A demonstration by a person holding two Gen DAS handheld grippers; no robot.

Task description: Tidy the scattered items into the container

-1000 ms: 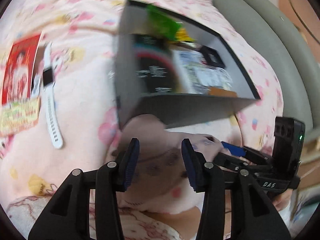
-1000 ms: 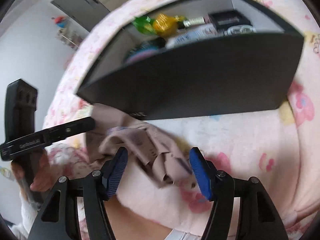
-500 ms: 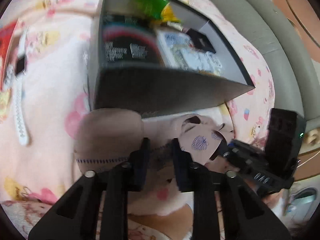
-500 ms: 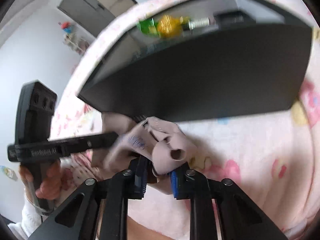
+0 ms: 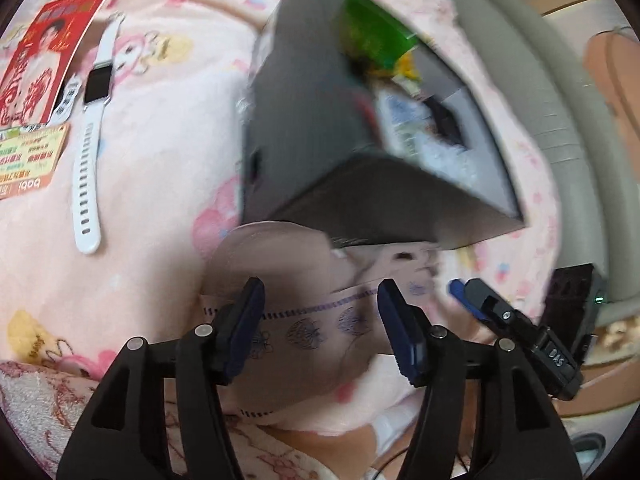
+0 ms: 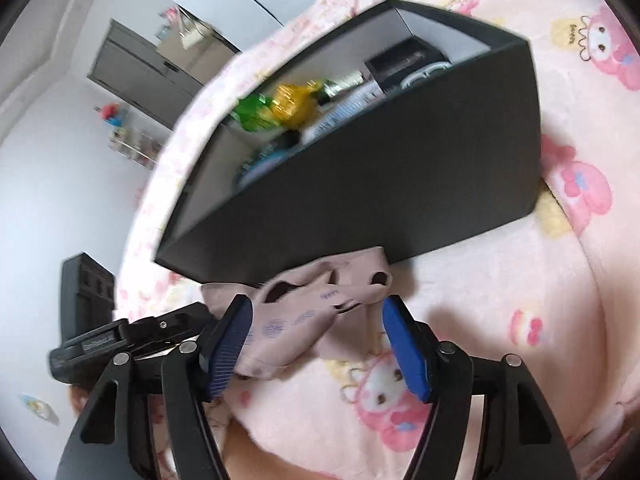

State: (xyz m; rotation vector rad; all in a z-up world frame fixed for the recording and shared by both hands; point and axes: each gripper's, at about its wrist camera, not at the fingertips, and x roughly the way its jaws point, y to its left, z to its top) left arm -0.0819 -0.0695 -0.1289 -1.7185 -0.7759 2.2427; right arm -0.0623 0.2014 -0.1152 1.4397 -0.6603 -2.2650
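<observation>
Both claws, left [image 5: 320, 320] and right [image 6: 316, 344], stand wide with jaws just opened, gripping nothing; each straddles the beige cloth [image 6: 304, 312], which lies loose on the pink bedding [image 6: 500, 300] against the black box's [image 6: 380, 192] near wall, probably let go for a fresh bite before lifting it in. Only the left view shows a white watch [image 5: 90, 140] and red card [image 5: 44, 60] outside the box; the right shows its contents more sharply.

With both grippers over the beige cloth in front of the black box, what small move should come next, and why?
Probably close both grippers on the beige cloth again. The left gripper and right gripper have just been opening and stand open with the cloth between them, unpinched. It lies on the blanket against the black box, outside it.
</observation>
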